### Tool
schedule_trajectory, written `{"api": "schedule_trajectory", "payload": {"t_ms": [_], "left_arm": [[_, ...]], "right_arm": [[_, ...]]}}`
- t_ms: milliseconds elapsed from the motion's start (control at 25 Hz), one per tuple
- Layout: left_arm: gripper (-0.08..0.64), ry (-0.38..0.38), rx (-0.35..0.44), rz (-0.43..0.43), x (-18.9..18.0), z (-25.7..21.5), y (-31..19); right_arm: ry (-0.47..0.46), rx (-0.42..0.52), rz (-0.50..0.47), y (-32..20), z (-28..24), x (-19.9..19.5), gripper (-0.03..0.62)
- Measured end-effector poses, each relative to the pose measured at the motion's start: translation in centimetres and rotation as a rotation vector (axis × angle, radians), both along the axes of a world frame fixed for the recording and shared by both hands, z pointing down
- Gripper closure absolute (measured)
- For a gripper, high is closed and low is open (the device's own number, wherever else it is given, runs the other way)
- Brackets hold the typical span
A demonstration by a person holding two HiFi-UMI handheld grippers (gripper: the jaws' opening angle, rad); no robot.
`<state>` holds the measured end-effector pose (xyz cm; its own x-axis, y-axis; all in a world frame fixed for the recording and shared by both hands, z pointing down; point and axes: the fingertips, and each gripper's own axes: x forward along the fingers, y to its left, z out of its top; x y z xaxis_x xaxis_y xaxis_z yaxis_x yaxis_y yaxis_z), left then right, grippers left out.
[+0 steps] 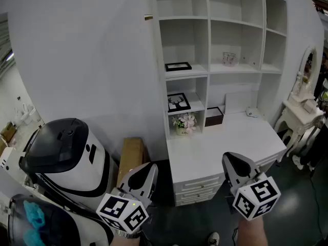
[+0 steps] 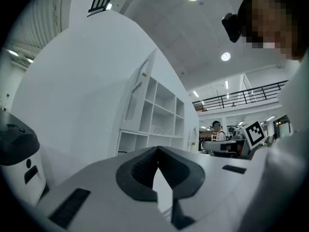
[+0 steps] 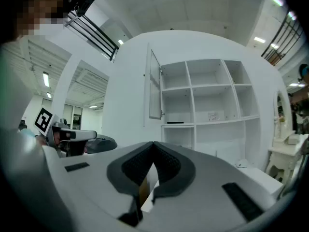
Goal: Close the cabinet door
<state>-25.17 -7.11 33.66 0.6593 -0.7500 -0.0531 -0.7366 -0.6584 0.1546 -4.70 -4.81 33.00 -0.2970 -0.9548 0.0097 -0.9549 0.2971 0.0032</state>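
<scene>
Person (image 1: 252, 236) holds left claw (image 1: 149, 169) and right claw (image 1: 230, 160) level, closed, facing cabinet door (image 3: 154, 86).

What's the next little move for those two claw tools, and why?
Probably lift the left gripper toward the cabinet door, open at the shelves' upper left. Both it and the right gripper are shut, empty and low, well short of the door.

Left gripper (image 1: 149, 169): white moulded shell, dark grey ribbed pads.
Right gripper (image 1: 230, 160): same build, by my read.
Marker cubes (image 1: 123, 212): white, with black square codes on each face I can see.
Shell slots (image 2: 70, 207): dark rectangular insets.
Top (image 3: 19, 144): white, I think.
Head camera (image 2: 231, 25): black.
</scene>
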Motion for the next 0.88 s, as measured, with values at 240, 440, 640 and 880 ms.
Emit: {"api": "schedule_trajectory", "payload": {"t_ms": [240, 440, 640, 880], "left_arm": [[0.554, 0.0, 0.005, -0.001, 0.3, -0.4, 0.3], [0.554, 0.001, 0.008, 0.001, 0.7, -0.4, 0.5], [0.554, 0.003, 0.007, 0.004, 1.0, -0.4, 0.7], [0.554, 0.001, 0.01, 0.009, 1.5, -0.5, 0.8]], "right_arm": [[0.001, 0.0, -0.001, 0.2, -0.1, 0.4, 0.588], [0.002, 0.003, -0.001, 0.3, -0.3, 0.6, 0.588], [-0.005, 0.011, -0.004, 0.5, -0.5, 0.8, 0.588], [-0.035, 0.018, -0.023, 0.4, -0.8, 1.2, 0.587]]}}
